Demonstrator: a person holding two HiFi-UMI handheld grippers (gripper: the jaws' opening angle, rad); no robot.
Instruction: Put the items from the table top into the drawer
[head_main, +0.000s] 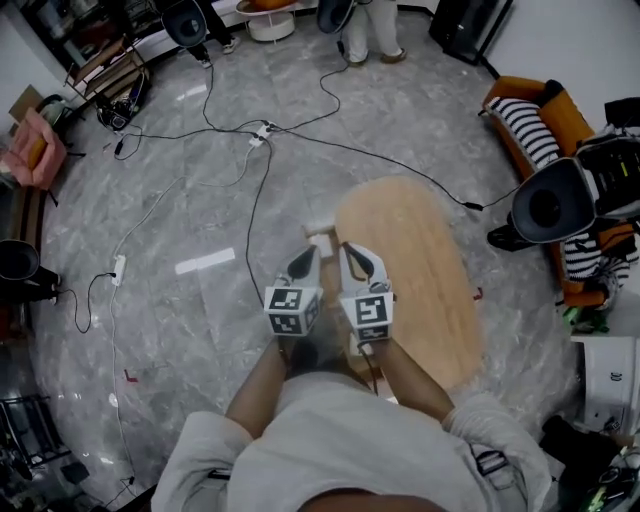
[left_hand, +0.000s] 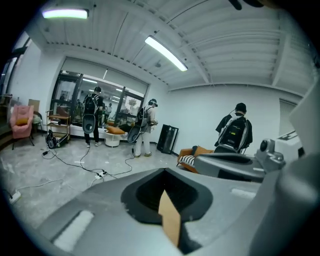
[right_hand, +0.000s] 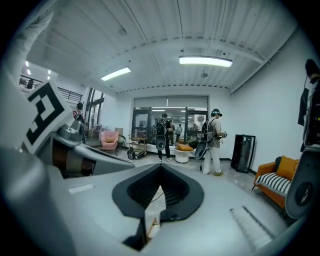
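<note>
My left gripper (head_main: 303, 263) and right gripper (head_main: 359, 262), jaws together on each, hover side by side at the wooden table's (head_main: 432, 262) edge (near-left side).

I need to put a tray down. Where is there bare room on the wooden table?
The wooden table shows bare wood from its far rounded end along its right edge. Its near left part is covered by the left hand-held gripper and right hand-held gripper. Cables cross the floor to its left.

The light-wood table top (head_main: 425, 270) is a long, smooth oval, lying level.
</note>
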